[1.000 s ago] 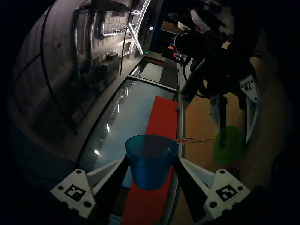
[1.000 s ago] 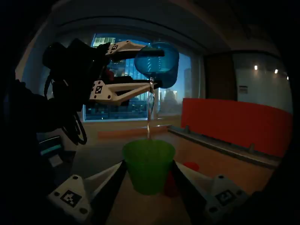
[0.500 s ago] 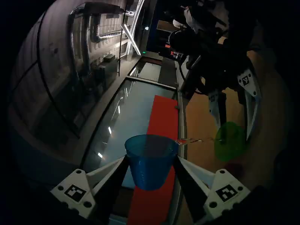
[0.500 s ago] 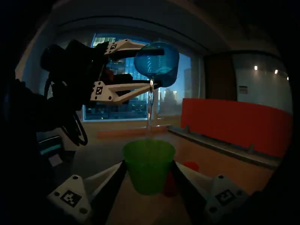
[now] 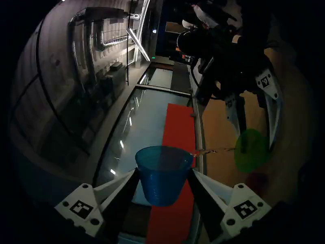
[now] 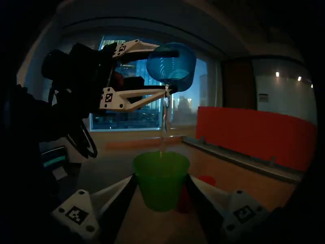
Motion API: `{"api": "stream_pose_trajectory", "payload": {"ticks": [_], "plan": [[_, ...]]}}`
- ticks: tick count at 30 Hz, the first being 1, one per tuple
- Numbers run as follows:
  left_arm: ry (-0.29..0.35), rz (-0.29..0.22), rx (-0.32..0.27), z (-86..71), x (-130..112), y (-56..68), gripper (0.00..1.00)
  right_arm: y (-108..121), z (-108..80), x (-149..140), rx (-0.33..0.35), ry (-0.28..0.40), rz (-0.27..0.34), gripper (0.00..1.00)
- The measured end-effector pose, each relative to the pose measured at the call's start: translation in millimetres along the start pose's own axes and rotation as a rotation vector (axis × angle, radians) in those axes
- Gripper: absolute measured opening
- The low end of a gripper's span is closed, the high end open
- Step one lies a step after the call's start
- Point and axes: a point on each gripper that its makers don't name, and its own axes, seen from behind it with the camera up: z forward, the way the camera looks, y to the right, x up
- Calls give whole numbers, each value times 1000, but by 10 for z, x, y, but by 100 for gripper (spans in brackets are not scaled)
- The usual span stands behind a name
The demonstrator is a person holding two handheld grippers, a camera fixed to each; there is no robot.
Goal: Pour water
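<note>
A blue translucent cup (image 5: 163, 175) sits between the fingers of my left gripper (image 5: 163, 183), which is shut on it and tipped on its side. In the right gripper view the same blue cup (image 6: 171, 67) hangs tilted above, and a thin stream of water (image 6: 163, 122) falls from its rim into the green cup (image 6: 161, 185). My right gripper (image 6: 161, 191) is shut on that green cup, held upright. In the left gripper view the green cup (image 5: 250, 150) shows to the right, between the right gripper's white fingers (image 5: 275, 110), with the water stream (image 5: 211, 151) reaching toward it.
The room is dim. A red panel (image 6: 260, 132) runs along the right beside a wooden table top (image 6: 227, 171). A large window (image 6: 122, 114) with city lights stands behind. A small red object (image 6: 208, 180) lies on the table behind the green cup.
The blue cup has tipped a little further and shifted slightly right in the right gripper view. Water keeps streaming into the green cup, which stays still.
</note>
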Motion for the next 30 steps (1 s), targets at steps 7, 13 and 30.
{"api": "stream_pose_trajectory", "payload": {"ticks": [7, 13, 30], "plan": [[3, 29, 4, 4, 20, -18, 83, 10, 2, 3, -1, 1, 1, 86], [4, 68, 9, 5, 23, -41, 83, 12, 12, 4, -2, 2, 1, 86], [6, 184, 24, -26, 68, -38, 83, 19, 36, 8, -4, 3, 1, 86]]}}
